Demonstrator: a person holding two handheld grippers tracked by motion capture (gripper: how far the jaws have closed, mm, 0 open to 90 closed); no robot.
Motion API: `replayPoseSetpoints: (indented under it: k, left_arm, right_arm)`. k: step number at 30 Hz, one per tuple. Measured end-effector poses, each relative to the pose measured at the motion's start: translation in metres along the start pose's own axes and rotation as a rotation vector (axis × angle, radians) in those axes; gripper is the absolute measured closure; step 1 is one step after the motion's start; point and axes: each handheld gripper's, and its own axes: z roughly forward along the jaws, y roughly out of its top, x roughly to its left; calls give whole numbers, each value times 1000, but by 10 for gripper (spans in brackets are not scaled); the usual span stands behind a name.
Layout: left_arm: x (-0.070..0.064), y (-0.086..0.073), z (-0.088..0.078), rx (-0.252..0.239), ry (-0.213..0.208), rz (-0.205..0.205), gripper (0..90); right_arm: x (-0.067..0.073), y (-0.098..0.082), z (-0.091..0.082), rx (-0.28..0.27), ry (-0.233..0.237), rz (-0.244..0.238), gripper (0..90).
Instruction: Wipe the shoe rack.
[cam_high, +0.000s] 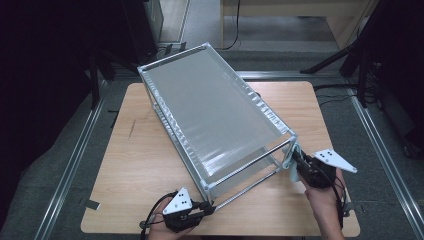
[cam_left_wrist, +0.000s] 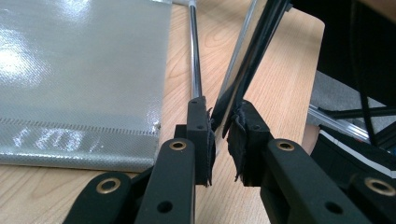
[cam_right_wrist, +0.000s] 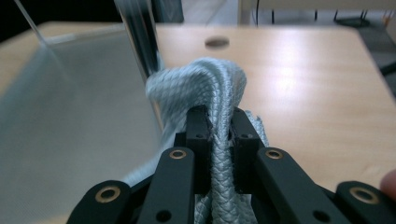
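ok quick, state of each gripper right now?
Left gripper: closed on a thin metal rod at the rack's near corner.
Right gripper: closed on the pale blue braided fabric at the rack's other near corner.

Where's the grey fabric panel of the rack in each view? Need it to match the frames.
High view: grey fabric panel runs diagonally across the middle, stretched in the metal frame.
Left gripper view: upper left, lying flat beside a chrome rod.
Right gripper view: left half, blurred, behind the light blue braided strap.
Shared landmark: the wooden table.
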Motion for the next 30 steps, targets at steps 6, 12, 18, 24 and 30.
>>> replayPoseSetpoints:
  k: [6,12,18,24,30]
  left_arm:
    - [1,0,1,-1,-4,0,788]
    - [2,0,2,-3,-5,-2,788]
    - [2,1,3,-2,-5,0,788]
    - [2,1,3,-5,-3,-5,788]
    - [2,1,3,-2,-3,-5,787]
  right_arm:
    - [-3,-28,14,71,-20,3,824]
    - [1,-26,3,65,-17,-3,825]
    - [11,6,-23,-27,-3,-29,824]
    - [24,37,-49,-146,20,-38,824]
    - [45,23,-40,-105,59,-118,824]
